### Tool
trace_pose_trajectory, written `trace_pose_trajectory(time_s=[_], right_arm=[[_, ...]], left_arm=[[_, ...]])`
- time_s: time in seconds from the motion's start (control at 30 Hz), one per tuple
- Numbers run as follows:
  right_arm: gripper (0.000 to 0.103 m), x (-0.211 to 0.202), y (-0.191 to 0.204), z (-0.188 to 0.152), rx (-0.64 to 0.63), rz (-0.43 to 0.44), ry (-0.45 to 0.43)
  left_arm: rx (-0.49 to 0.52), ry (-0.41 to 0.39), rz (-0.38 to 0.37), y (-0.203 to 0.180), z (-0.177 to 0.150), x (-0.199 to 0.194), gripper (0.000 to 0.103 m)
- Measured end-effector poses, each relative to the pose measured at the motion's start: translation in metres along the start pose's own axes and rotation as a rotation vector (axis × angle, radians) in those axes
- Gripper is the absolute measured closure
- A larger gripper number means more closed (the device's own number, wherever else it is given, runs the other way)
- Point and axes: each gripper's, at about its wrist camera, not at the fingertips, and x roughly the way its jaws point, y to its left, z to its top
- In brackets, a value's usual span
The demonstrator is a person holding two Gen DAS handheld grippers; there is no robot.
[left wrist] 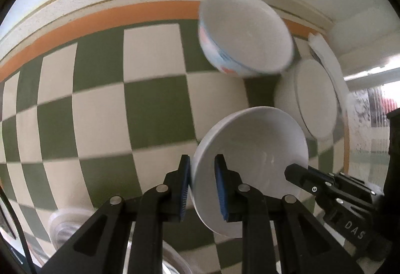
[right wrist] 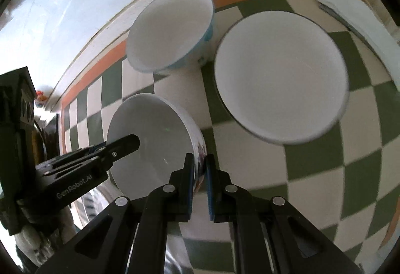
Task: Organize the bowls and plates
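A white bowl with a flower pattern outside (left wrist: pixel 252 151) (right wrist: pixel 150 139) is held above the checkered cloth by both grippers. My left gripper (left wrist: pixel 203 186) is shut on its left rim, one finger inside and one outside. My right gripper (right wrist: pixel 199 181) is shut on its right rim; its finger (left wrist: pixel 300 174) reaches over the bowl in the left wrist view. A second bowl with blue and pink marks (left wrist: pixel 245 33) (right wrist: pixel 172 28) stands behind it. A large white bowl (right wrist: pixel 280 73) (left wrist: pixel 315 98) stands to the right.
The green and cream checkered cloth (left wrist: pixel 112 98) (right wrist: pixel 325 161) has an orange border (left wrist: pixel 100 16) by the wall. A folded white paper (right wrist: pixel 350 8) lies at the far right. A clear lid (left wrist: pixel 65 224) sits at the lower left.
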Motion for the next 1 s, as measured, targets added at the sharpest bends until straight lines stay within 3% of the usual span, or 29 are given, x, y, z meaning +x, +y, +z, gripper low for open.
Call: trace_pose_trajectory(time_s=[0.27, 0.5, 1.0], right_arm=[[0.093, -0.027, -0.027, -0.053, 0.011, 0.003, 0.020], [0.093, -0.028, -0.054, -0.090, 0.056, 0.004, 0.057], [0.093, -0.009, -0.079, -0.109, 0.095, 0.020, 0.106]], left_arm=[[0.054, 0.052, -0.006, -0.031, -0.055, 0.000, 0.085], [0.071, 0.106, -0.002, -0.043, -0.084, 0.017, 0.085], [0.087, 0.140, 0.042, -0.068, -0.087, 0.045, 0.085]])
